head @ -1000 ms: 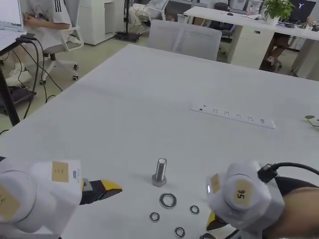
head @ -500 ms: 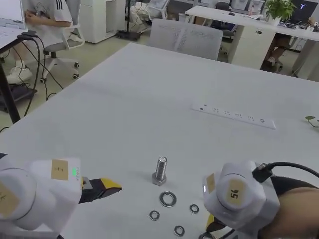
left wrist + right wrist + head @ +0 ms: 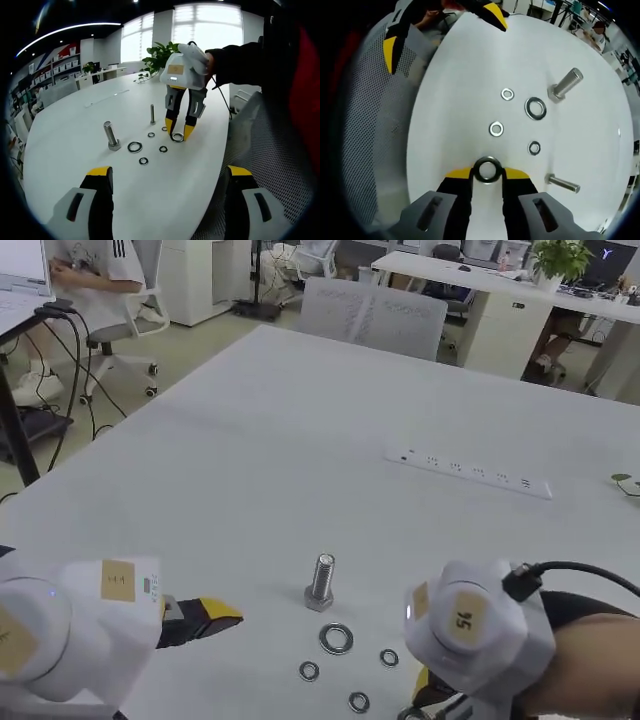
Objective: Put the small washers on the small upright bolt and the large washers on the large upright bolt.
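Currently: right gripper (image 3: pixel 179 131), hand above, jaws pointing down at the surface (image 3: pixel 75 125), clenched on a large washer (image 3: pixel 487 170) between its yellow tips, near the small bolt (image 3: pixel 562 183). Left gripper (image 3: pixel 167 182) held low and level, jaws spread wide, grasping nothing. Second large washer (image 3: pixel 535 108) lies beside the large bolt (image 3: pixel 565 84), three small washers (image 3: pixel 496 129) close by.

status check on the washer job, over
Left claw open, holding nothing. Right claw shut on a large washer. Large bolt bare. Four loose washers on the table between claw and bolt.
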Demonstrator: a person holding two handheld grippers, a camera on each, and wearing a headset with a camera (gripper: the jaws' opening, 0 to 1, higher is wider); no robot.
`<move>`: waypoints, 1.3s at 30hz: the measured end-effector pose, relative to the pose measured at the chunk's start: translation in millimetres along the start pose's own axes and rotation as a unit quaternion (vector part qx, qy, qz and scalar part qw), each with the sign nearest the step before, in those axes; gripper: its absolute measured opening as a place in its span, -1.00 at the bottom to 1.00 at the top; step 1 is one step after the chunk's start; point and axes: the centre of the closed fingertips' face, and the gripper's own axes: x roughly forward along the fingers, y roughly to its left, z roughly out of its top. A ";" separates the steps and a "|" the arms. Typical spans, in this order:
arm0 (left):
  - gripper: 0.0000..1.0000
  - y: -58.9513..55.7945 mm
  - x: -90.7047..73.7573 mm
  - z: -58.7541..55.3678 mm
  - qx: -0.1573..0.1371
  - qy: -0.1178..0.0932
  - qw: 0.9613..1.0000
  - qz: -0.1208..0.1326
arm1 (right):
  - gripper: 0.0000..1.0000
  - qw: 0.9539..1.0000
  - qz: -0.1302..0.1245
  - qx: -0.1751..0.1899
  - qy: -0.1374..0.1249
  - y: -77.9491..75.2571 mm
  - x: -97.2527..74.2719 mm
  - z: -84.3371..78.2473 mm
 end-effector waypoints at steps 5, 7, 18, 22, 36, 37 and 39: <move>0.86 0.9 -0.1 -0.2 -0.001 -0.002 1.000 0.002 | -0.56 1.000 0.001 0.007 0.000 -0.8 -0.1 -0.1; 0.86 1.0 -0.1 -0.6 -0.002 -0.002 1.000 0.001 | -0.56 1.000 0.001 0.006 0.001 -0.5 -0.1 -0.1; 0.86 3.0 0.7 -1.0 -0.004 -0.002 1.000 0.004 | -0.56 1.000 0.000 0.006 0.004 -1.8 -0.9 -3.2; 0.86 4.1 1.1 -0.5 -0.005 -0.004 1.000 0.006 | -0.56 1.000 0.000 0.006 0.004 -2.2 -1.1 -4.0; 0.85 8.1 -3.9 2.0 -0.011 -0.020 0.999 0.024 | -0.56 1.000 -0.002 0.006 0.001 0.5 -6.6 0.1; 0.85 8.4 -4.2 2.3 -0.012 -0.021 0.999 0.026 | -0.56 1.000 -0.003 0.006 0.000 0.4 -7.0 0.5; 0.85 9.0 -5.4 2.9 -0.014 -0.025 0.999 0.029 | -0.56 1.000 -0.004 0.006 0.001 0.2 -8.1 0.7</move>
